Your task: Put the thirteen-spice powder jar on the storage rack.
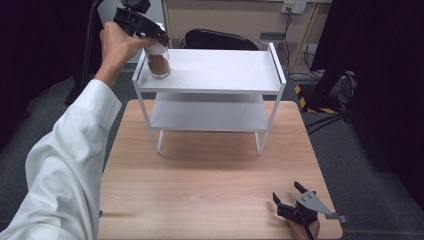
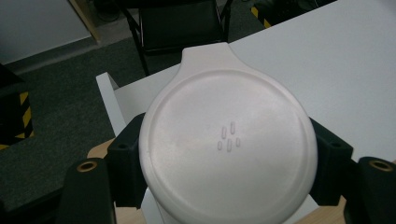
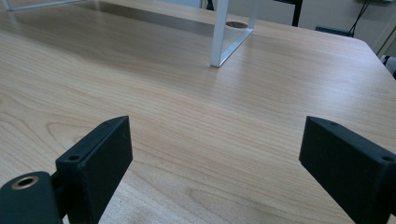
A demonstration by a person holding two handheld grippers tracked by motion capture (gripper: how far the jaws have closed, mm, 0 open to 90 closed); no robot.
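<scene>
My left gripper (image 1: 150,37) is clamped on the white lid (image 2: 229,140) of a glass jar (image 1: 159,64) holding something brown, its jaws pressing the lid's rim from either side. The jar sits at the left end of the top shelf of the white two-tier rack (image 1: 225,70), close to the front edge and the corner post, though I cannot tell whether its base is fully down. I judge this to be the placing or lifting of the jar at the shelf. To do it well I would keep the jar upright, hold my wrist level, mind that near edge, and let go only with the base flat. My right gripper (image 1: 295,202) rests spread wide and empty over the wooden table (image 3: 196,116), well apart from the rack.
</scene>
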